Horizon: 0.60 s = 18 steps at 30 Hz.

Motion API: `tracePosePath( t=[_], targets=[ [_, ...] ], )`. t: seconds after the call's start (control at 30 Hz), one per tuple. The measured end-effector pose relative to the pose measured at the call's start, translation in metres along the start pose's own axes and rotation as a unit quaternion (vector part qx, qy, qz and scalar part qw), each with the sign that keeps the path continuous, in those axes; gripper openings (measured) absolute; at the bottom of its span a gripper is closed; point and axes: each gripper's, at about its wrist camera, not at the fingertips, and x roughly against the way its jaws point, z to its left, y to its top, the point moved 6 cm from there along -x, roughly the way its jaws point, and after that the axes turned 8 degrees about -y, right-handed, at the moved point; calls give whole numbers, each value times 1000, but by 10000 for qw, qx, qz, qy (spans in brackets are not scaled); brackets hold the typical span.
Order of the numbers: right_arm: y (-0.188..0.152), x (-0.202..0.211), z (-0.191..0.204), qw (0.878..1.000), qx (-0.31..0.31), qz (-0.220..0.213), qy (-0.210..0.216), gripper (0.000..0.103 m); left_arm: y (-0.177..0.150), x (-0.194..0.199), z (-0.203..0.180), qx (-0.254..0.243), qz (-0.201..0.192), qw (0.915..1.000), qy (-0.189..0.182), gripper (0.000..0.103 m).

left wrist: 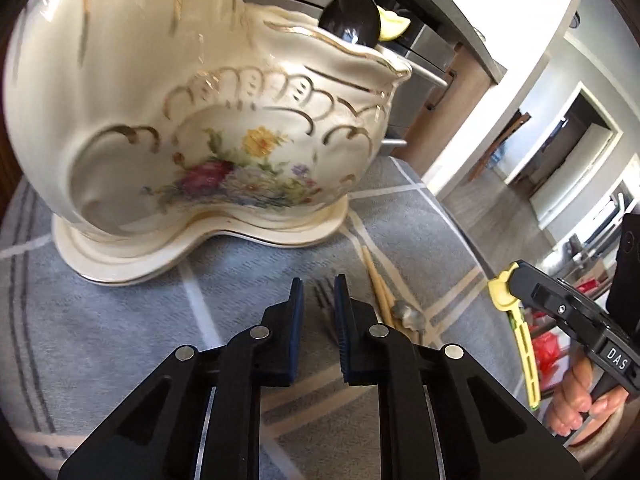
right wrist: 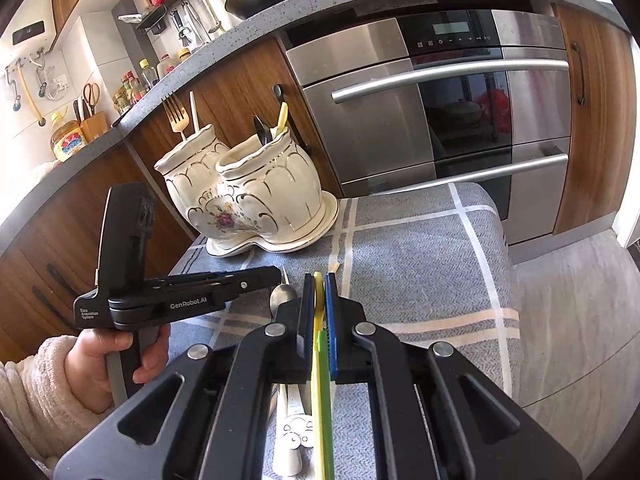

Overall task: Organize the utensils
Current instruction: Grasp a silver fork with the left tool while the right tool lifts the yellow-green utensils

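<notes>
A cream ceramic utensil holder with gold trim and flowers has two pots. The left pot holds a gold fork; the right pot holds a dark spoon and a yellow utensil. The holder fills the left wrist view. My right gripper is shut on a yellow-green utensil, held above the cloth; it shows in the left wrist view. My left gripper is open and empty above a fork, beside chopsticks and a metal spoon.
A blue-grey checked cloth covers the table. A metal spoon and a white-handled utensil lie under my right gripper. An oven and wooden cabinets stand behind. The table edge and floor are at right.
</notes>
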Motion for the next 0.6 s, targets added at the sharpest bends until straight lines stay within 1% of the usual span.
tracePosePath(
  t=[0.13, 0.37, 0.6],
  targets=[
    [0, 0, 0, 10000, 5, -8, -17, 5, -1, 3, -1, -27, -68, 9999, -103, 6],
    [2, 0, 1, 10000, 7, -64, -71, 5, 1, 26, -14, -245, -405, 9988, -143, 4],
    [3, 1, 3, 9998, 39, -146, -90, 5, 11, 66, -39, -710, -857, 9938, -59, 3]
  ],
)
